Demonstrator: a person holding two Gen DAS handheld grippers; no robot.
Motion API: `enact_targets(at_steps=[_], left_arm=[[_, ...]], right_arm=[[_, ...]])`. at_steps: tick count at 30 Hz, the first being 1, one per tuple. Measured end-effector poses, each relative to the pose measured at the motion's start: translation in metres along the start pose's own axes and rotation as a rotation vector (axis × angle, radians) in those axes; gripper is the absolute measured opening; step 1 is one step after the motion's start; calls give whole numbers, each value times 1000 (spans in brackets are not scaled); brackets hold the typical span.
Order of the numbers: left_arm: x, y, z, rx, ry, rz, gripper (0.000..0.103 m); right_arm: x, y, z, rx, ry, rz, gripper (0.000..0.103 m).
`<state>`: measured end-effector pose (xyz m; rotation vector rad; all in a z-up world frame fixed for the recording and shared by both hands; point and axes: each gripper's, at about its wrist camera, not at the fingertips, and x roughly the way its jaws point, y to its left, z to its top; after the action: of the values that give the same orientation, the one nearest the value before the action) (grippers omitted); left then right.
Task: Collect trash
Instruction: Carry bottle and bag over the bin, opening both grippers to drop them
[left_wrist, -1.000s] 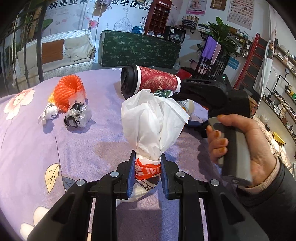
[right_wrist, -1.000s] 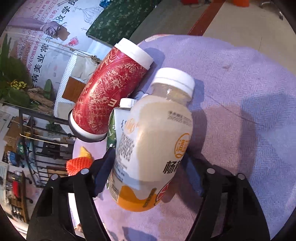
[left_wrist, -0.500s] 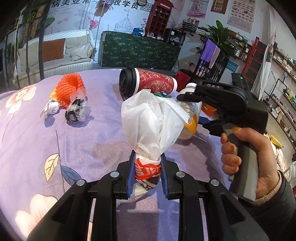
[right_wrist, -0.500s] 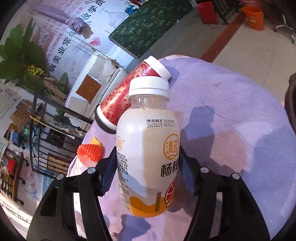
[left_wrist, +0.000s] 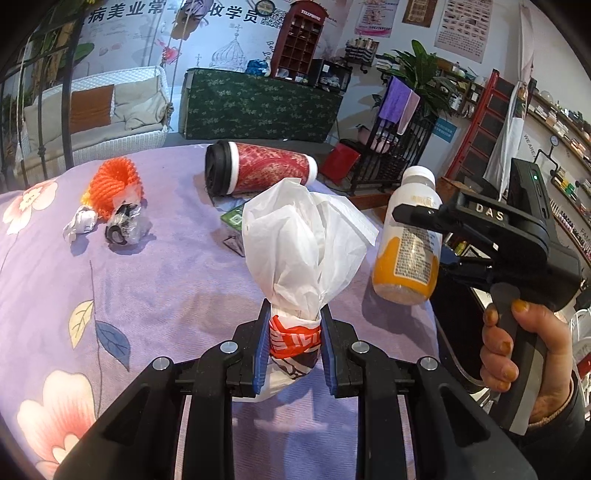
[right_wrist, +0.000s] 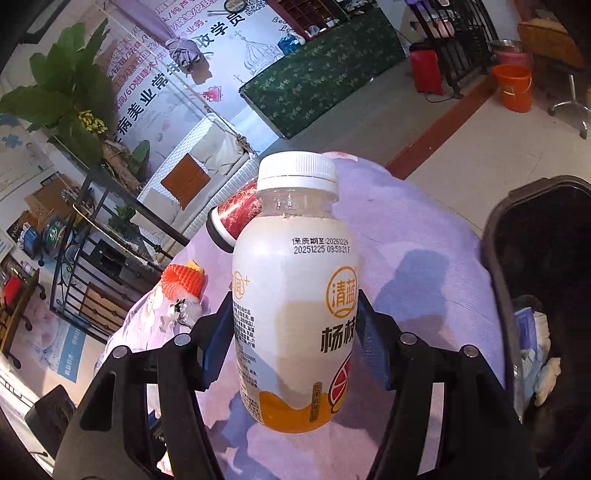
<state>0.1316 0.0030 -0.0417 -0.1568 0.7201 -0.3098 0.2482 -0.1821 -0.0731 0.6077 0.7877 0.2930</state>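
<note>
Here the right gripper (right_wrist: 295, 339) has its jaws clamped on a drink bottle (right_wrist: 295, 295), held upright, white cap on top, long axis vertical, above the right edge of the purple worktop (left_wrist: 147, 280). The hand (left_wrist: 524, 350) wraps the handle from the right. The left gripper (left_wrist: 293, 347) has its jaws pinched narrowly on a white plastic bag (left_wrist: 303, 243) standing upright mid-worktop. Far behind, a red cup (left_wrist: 266, 171) lies sideways.

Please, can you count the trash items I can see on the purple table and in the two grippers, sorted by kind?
Bottles: 1, the drink bottle in the right gripper
Bags: 1, the white plastic bag in the left gripper
Cups: 1, red cup
Cartons: 1, green carton
Foam nets: 1, orange net
Crumpled wrappers: 2
Total: 7
</note>
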Motion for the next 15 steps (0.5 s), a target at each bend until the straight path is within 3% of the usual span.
enact_targets(at_steps=[15], left_arm=[[5, -47, -3, 63, 6, -90, 23]], right_arm=[[-89, -77, -15, 113, -106, -102, 62]])
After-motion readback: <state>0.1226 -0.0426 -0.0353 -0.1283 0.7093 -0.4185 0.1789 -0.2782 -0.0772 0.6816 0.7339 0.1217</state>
